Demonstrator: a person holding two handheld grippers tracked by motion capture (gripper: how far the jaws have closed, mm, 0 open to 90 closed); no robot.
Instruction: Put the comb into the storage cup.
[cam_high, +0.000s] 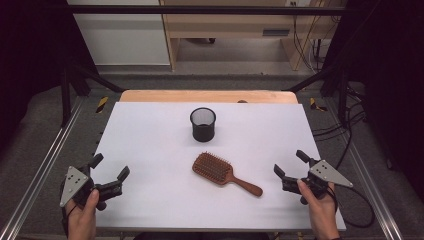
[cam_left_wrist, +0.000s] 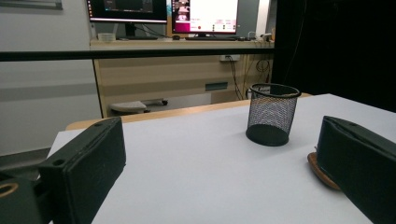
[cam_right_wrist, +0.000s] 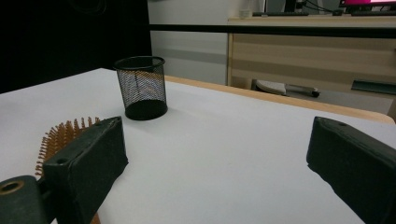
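Both grippers are held wide open and empty: the left gripper (cam_high: 109, 170) at the tabletop's (cam_high: 150, 150) near left, the right gripper (cam_high: 290, 163) at its near right. Between them a wooden paddle hairbrush (cam_high: 220, 172) is laid bristles up. Behind it, a black mesh pen cup (cam_high: 203, 124) is seen upright, with nothing visible inside.

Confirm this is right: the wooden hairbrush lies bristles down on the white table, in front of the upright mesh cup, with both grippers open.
Not quite: the hairbrush lies bristles up, as the high view shows. The rest holds: it lies in front of the upright mesh cup, both grippers open.
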